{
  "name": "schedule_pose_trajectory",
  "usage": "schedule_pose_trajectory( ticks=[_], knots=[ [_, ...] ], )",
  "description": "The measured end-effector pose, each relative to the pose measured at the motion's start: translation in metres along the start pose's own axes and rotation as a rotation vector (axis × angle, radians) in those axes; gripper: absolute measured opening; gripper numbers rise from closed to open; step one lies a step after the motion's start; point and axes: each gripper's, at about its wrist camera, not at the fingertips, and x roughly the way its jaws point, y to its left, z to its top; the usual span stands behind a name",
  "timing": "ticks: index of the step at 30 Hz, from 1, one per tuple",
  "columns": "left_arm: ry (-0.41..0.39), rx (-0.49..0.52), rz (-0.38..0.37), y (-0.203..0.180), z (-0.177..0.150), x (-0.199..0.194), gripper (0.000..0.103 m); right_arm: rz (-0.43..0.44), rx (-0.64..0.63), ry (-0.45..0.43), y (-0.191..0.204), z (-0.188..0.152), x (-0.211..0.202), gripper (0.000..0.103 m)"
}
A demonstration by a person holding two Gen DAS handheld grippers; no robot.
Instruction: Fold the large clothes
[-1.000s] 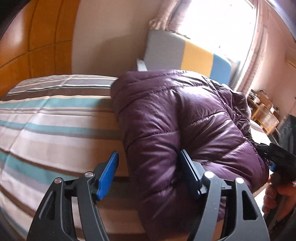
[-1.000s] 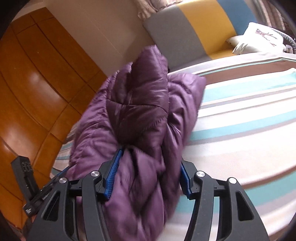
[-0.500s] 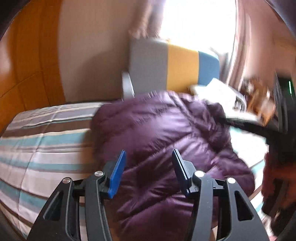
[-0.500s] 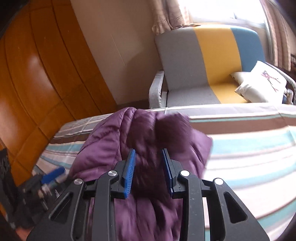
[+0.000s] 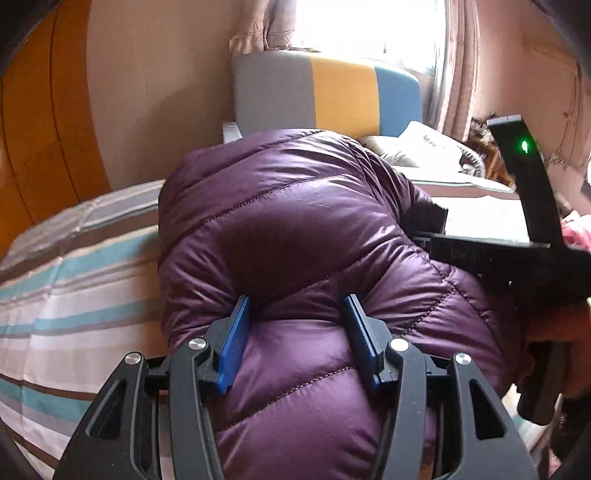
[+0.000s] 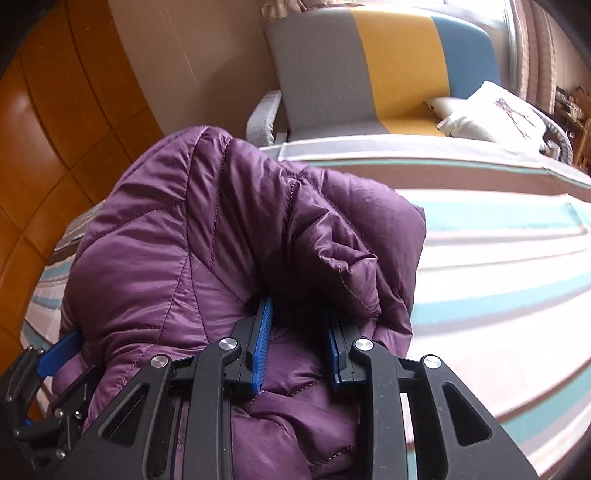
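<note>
A purple puffer jacket [image 5: 295,229] lies bunched on a striped bed [image 5: 74,288], near its left side in the right wrist view, with bare cover stretching away to the right. The left gripper [image 5: 295,314] pinches a thick padded fold at the jacket's near edge, both blue pads [image 5: 236,339] pressed into the fabric. The right gripper [image 6: 299,317] has a narrower bunch of the jacket [image 6: 221,236] between its pads [image 6: 262,343]; its jaws are closing and the fabric bulges around them. In the left wrist view the right gripper's black body sits at the right, a green light on it, held by a hand [image 5: 561,332]. Beyond the bed's far side stands a grey, yellow and blue chair [image 6: 388,70] with a white cushion [image 6: 491,110], a curtained window [image 5: 369,29] behind it, and wooden panelling [image 6: 55,129] on the left.
</note>
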Motion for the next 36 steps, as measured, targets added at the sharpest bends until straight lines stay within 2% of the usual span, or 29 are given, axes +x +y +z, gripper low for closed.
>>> schedule_pose_trajectory(
  ticks=[3, 5, 6, 9, 15, 19, 23, 26, 27, 28, 29, 31, 36],
  knots=[
    [0.003, -0.022, 0.011, -0.001, 0.002, -0.005, 0.052, 0.011, -0.009, -0.008, -0.003, 0.003, -0.01, 0.026],
    [-0.008, -0.054, 0.013, -0.002, 0.002, -0.013, 0.061, 0.025, 0.001, -0.028, 0.005, 0.01, -0.021, 0.026],
    [-0.011, -0.066, 0.018, -0.001, 0.002, -0.016, 0.068, 0.039, 0.013, -0.051, 0.003, 0.007, -0.032, 0.026],
    [-0.028, -0.102, 0.019, 0.001, -0.005, -0.031, 0.069, 0.052, 0.017, -0.093, 0.005, -0.005, -0.058, 0.036],
    [-0.035, -0.158, 0.032, 0.009, -0.022, -0.046, 0.072, 0.032, -0.087, -0.152, 0.029, -0.029, -0.098, 0.036],
    [-0.009, -0.165, 0.048, 0.013, -0.025, -0.036, 0.079, 0.004, -0.128, -0.119, 0.038, -0.037, -0.092, 0.036],
    [0.01, -0.171, 0.054, 0.013, -0.027, -0.029, 0.081, -0.034, -0.149, -0.059, 0.037, -0.04, -0.069, 0.036],
    [0.019, -0.184, 0.061, 0.013, -0.025, -0.036, 0.081, -0.031, -0.131, -0.059, 0.037, -0.039, -0.076, 0.036],
    [0.019, -0.198, 0.06, 0.013, -0.025, -0.04, 0.087, -0.018, -0.121, -0.071, 0.036, -0.038, -0.083, 0.036],
    [0.013, -0.211, 0.06, 0.013, -0.026, -0.047, 0.1, -0.004, -0.111, -0.082, 0.036, -0.039, -0.091, 0.036],
    [0.003, -0.217, 0.068, 0.013, -0.027, -0.052, 0.101, 0.008, -0.101, -0.092, 0.035, -0.039, -0.097, 0.039],
    [-0.02, -0.21, 0.091, 0.009, -0.03, -0.066, 0.101, 0.034, -0.083, -0.129, 0.035, -0.043, -0.114, 0.059],
    [-0.038, -0.202, 0.185, -0.001, -0.041, -0.096, 0.101, 0.079, -0.117, -0.177, 0.043, -0.062, -0.149, 0.061]
  ],
)
